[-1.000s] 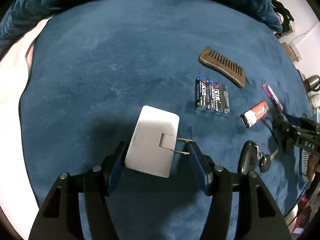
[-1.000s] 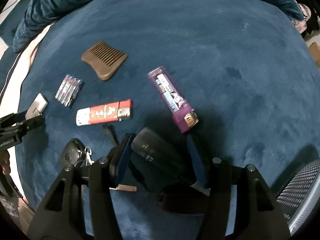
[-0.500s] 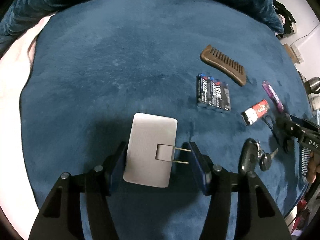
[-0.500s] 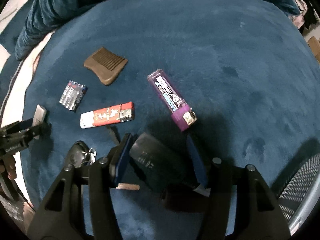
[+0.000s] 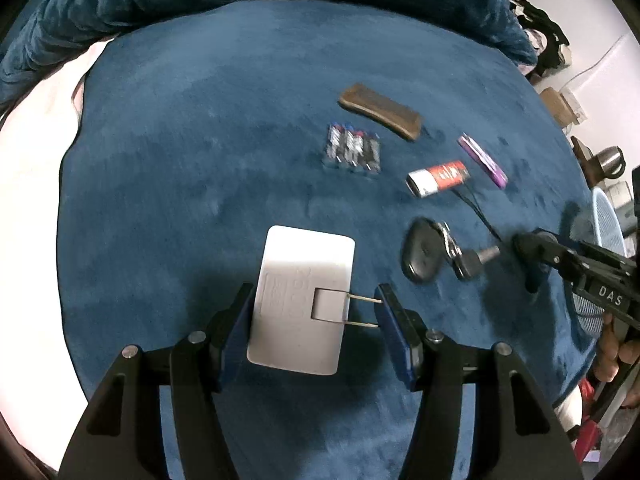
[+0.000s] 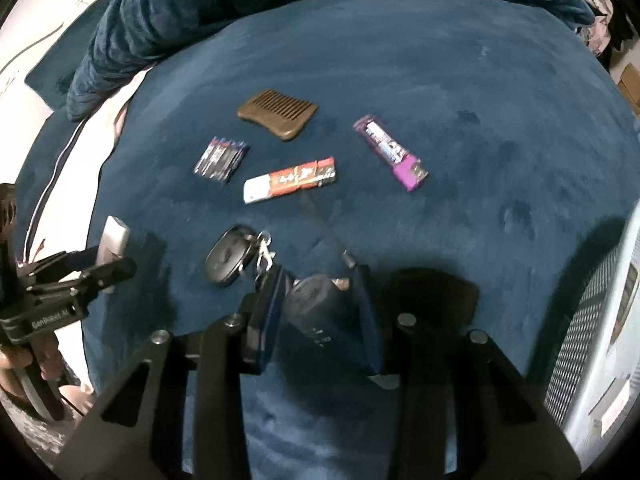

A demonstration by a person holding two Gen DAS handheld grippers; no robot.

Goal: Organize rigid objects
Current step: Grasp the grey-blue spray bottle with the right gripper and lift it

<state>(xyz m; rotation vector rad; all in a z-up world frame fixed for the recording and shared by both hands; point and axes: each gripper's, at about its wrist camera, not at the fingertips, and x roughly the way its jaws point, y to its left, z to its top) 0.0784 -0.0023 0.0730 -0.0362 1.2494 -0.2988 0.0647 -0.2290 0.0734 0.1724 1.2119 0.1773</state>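
Observation:
A white plug adapter (image 5: 302, 298) with two metal prongs lies flat on the blue blanket (image 5: 200, 140) between the wide-apart fingers of my left gripper (image 5: 314, 306), which is open; it also shows in the right wrist view (image 6: 114, 240). My right gripper (image 6: 322, 292) is shut on a dark case (image 6: 320, 312) with a thin cord. Ahead lie a brown comb (image 6: 278, 114), a battery pack (image 6: 220, 158), a red-and-white lighter (image 6: 292, 180), a purple lighter (image 6: 390, 152) and a black key fob with keys (image 6: 232, 256).
Rumpled blue bedding (image 6: 140, 20) rises at the back. A white sheet (image 5: 28, 160) borders the blanket on the left. A pale mesh basket (image 6: 600, 320) stands at the right edge. The right gripper shows in the left wrist view (image 5: 532, 256).
My right gripper has drawn back and lifted with the dark case, so the lighters and comb look farther off. My left gripper has shifted slightly; the adapter still lies between its open fingers.

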